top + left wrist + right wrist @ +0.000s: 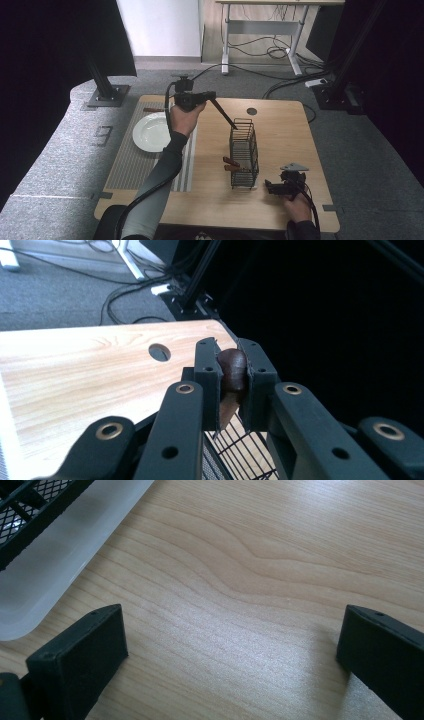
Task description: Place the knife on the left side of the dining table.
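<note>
Two grippers split the work: nearest you, your right gripper rests low on the table beside the wire basket, jaws spread wide with nothing between them. Farther off, your left gripper is clamped on the brown handle of a utensil that slants down to the basket's far rim. You appear to be loading it in; next, lower the tip inside the wires, then release.
</note>
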Available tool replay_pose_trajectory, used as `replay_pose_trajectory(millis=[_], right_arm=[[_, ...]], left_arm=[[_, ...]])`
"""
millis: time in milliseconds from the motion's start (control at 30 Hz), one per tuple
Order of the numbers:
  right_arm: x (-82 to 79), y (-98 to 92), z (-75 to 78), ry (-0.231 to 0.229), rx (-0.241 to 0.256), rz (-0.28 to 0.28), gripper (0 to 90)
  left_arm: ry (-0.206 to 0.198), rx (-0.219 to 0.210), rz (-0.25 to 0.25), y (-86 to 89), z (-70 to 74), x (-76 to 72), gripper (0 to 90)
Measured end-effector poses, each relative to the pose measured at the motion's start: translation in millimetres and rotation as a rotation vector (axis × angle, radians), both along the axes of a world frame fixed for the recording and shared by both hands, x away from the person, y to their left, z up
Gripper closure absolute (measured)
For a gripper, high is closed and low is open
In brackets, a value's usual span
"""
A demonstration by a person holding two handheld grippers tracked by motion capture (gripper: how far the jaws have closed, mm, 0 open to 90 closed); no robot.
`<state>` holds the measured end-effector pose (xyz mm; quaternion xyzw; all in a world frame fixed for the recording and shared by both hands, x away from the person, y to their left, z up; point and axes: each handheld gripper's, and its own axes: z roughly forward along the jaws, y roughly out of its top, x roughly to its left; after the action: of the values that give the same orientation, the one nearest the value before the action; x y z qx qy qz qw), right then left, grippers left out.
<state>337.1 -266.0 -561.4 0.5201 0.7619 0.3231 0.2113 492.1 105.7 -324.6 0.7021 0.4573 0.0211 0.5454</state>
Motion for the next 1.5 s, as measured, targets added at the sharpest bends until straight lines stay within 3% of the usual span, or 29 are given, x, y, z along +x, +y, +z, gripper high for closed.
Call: replay_pose_trajectory(millis=[333, 633, 833, 1067, 1500], right_arm=[[-0.1, -0.1, 0.2, 0.002, 0.000, 0.001, 0.0], [-0.1, 0.0, 0.2, 0.002, 0.000, 0.000, 0.0], [-0.1, -0.1, 0.2, 0.002, -0.002, 0.001, 0.0], [0.0, 0.1, 0.0, 0.000, 0.001, 0.000, 0.0], [-0.1, 0.1, 0.0, 0.001, 0.000, -0.001, 0.0]], left_arm=[[-0.051, -0.020, 0.038, 39.5, 29.7, -14.5, 80.0], [-0.075, 0.011, 0.065, 67.1, 35.2, -29.1, 80.0], [-0.067, 0.024, 0.087, 87.9, 23.9, -38.4, 80.0], [-0.031, 0.027, 0.134, 116.2, -5.5, -49.6, 80.0], [0.039, 0.047, 0.179, 142.0, -51.1, -67.4, 79.9]])
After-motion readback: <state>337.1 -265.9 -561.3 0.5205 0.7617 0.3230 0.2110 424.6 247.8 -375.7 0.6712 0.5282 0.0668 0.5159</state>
